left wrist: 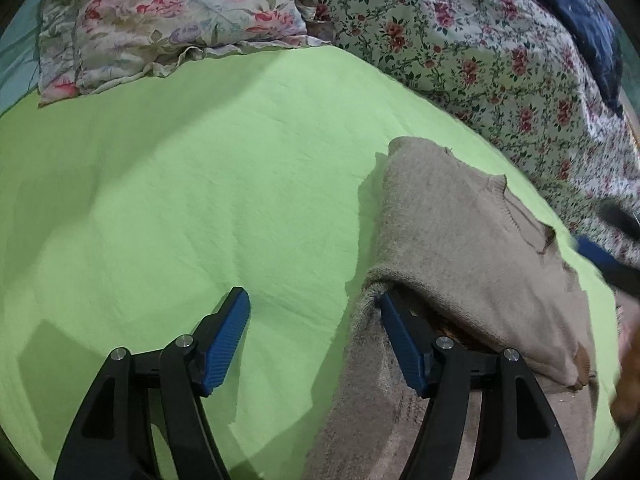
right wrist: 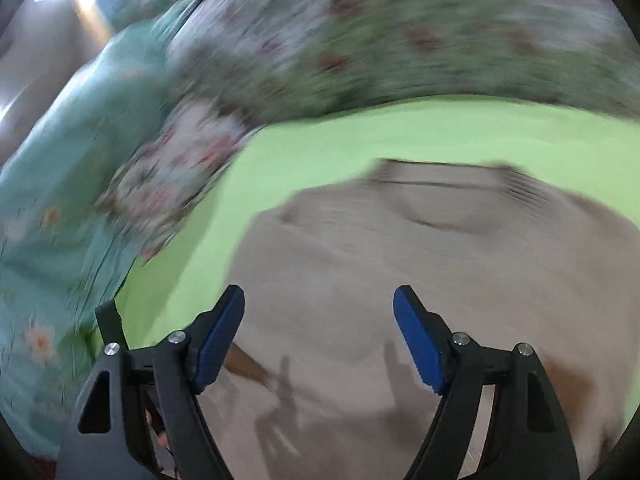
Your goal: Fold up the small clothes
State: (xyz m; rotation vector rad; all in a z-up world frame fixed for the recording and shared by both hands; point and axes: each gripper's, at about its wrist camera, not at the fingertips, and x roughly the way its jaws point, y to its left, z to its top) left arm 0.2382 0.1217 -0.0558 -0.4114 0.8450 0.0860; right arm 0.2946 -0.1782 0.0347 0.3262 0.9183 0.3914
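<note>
A small beige knitted sweater lies on the light green sheet, with one side folded over. My left gripper is open at its left edge; the right finger sits under the folded flap, the left finger over bare sheet. In the right wrist view, which is blurred, the sweater fills the lower middle. My right gripper is open and empty just above it. The right gripper also shows at the right edge of the left wrist view.
A floral pillow lies at the far left of the sheet and a floral quilt runs along its far right side. A dark blue cloth lies beyond the quilt. Teal floral bedding is at the left in the right wrist view.
</note>
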